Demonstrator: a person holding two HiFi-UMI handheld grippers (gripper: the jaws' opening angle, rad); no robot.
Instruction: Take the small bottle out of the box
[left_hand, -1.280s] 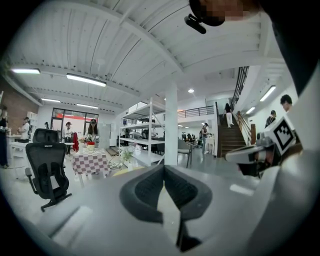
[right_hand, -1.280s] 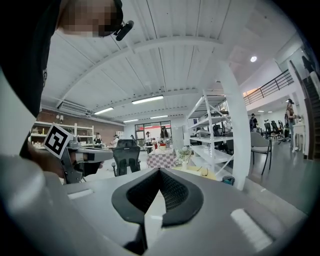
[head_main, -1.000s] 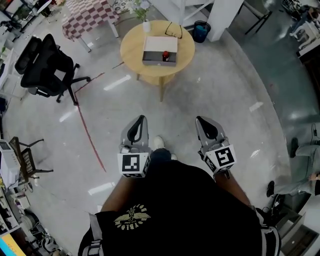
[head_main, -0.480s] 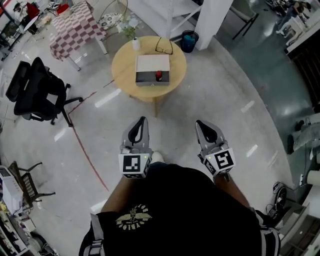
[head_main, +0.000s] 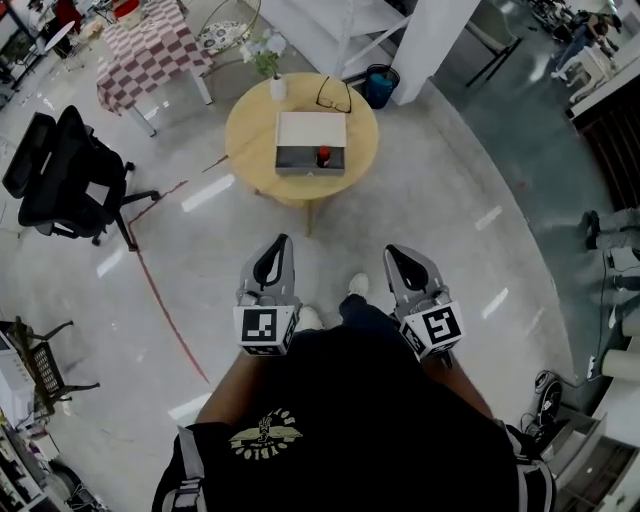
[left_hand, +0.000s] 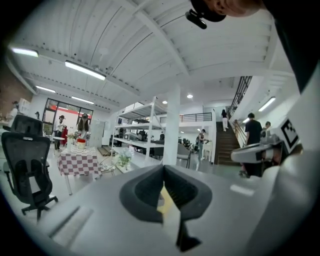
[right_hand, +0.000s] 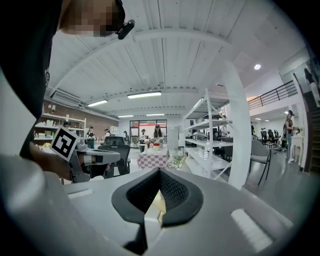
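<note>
The bottle (head_main: 323, 156), red on top, stands at the near side of the box (head_main: 311, 130), which sits mid-way on a round wooden table (head_main: 255, 130). Glasses (head_main: 334, 95) lie behind the box, and a vase (head_main: 277, 88) of flowers stands at the table's far left rim. The table stands on a glossy grey floor (head_main: 450, 200) crossed by a red line. A blue bin (head_main: 380, 85) and a white pillar (head_main: 425, 40) stand just beyond it, and a black chair (head_main: 60, 170) is off to the left.

The bottle is too small to show its shape or how deep it sits in the box. The hands are hidden behind the marker cubes.

The left gripper (head_main: 282, 243) and right gripper (head_main: 392, 252) are held side by side, well short of the table and aimed toward it, nearly level. Each has its jaws closed tip to tip, with nothing between them.
</note>
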